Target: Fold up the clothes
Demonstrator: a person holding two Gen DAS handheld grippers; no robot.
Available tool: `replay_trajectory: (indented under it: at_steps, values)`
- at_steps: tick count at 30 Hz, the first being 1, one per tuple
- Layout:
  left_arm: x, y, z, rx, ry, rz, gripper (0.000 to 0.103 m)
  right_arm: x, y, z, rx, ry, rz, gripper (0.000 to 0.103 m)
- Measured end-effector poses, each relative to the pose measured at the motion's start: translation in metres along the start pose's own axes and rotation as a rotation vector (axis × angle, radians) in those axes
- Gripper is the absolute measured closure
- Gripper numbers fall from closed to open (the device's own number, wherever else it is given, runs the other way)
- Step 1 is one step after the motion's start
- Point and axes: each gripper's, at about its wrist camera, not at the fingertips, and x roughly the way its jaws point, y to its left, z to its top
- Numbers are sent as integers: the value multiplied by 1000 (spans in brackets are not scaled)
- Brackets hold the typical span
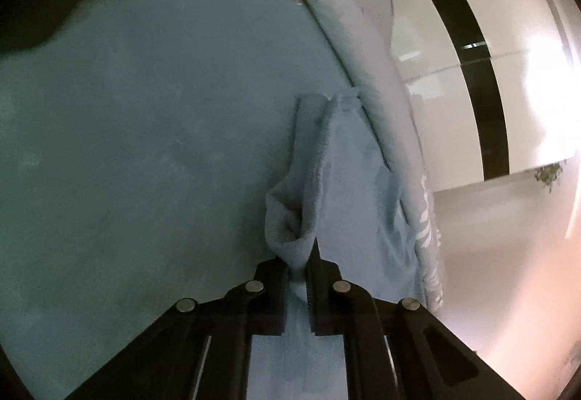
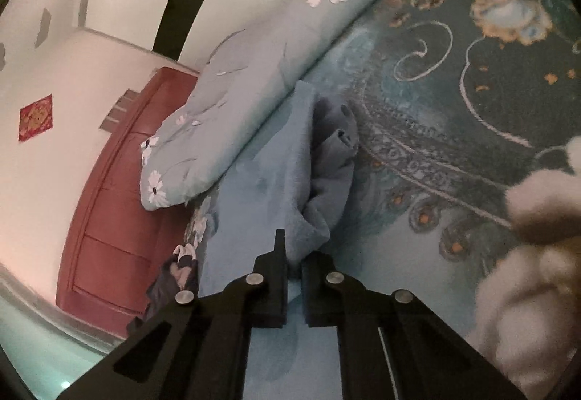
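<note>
A pale blue fleecy garment (image 1: 348,182) lies bunched on a bed, stretching straight ahead of both pairs of jaws, its long axis running away from the cameras toward a light blue floral pillow (image 2: 254,84) at its far end. The left gripper (image 1: 303,265) is pinched narrow on a rolled, tube-like fold of the cloth, which bulges just beyond its fingertips. The right gripper (image 2: 294,254) is likewise closed on a gathered corner of the same garment (image 2: 290,174), with darker crumpled folds piled just ahead and right of its jaws.

Only the right wrist view shows the teal bedspread (image 2: 454,91) with gold and white scrollwork right of the jaws, a fluffy white item (image 2: 537,236) at far right, and a red-brown door (image 2: 109,218) to the left. The left wrist view shows a white wardrobe with a black stripe (image 1: 472,55) right of the jaws; the bedding left of them is blurred.
</note>
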Motion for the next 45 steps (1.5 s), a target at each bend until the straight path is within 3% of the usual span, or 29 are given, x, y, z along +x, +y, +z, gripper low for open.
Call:
replay_trajectory:
  at_steps: [4, 12, 19, 27, 29, 31, 32, 34, 35, 45]
  values:
    - [-23, -1, -13, 45, -7, 10, 96, -23, 5, -19, -22, 21, 5, 98]
    - [-87, 32, -37, 98, -36, 41, 101, -65, 1, -70, 0, 48, -9, 99]
    - [-93, 53, -51, 49, 23, -26, 101, -92, -4, -89, 31, 32, -48, 100]
    - [-97, 61, -57, 58, 74, -78, 99, -87, -7, -96, 55, 68, -74, 97]
    - [-99, 64, -57, 61, 86, -80, 89, -84, -10, -98, 71, 72, -72, 97]
    - [-96, 66, -57, 53, 84, -73, 53, -80, -13, -98, 91, 72, -78, 97]
    - [-93, 66, -56, 46, 76, -70, 48, -79, -16, -99, 103, 66, -88, 93]
    - [-87, 66, -54, 45, 80, -85, 45, -77, -22, -100, 121, 58, -98, 64]
    - [-82, 64, -53, 48, 84, -91, 44, -75, -23, -99, 123, 51, -90, 60]
    - [-29, 40, -26, 68, 90, -76, 43, -49, -27, -83, 138, -20, -13, 56]
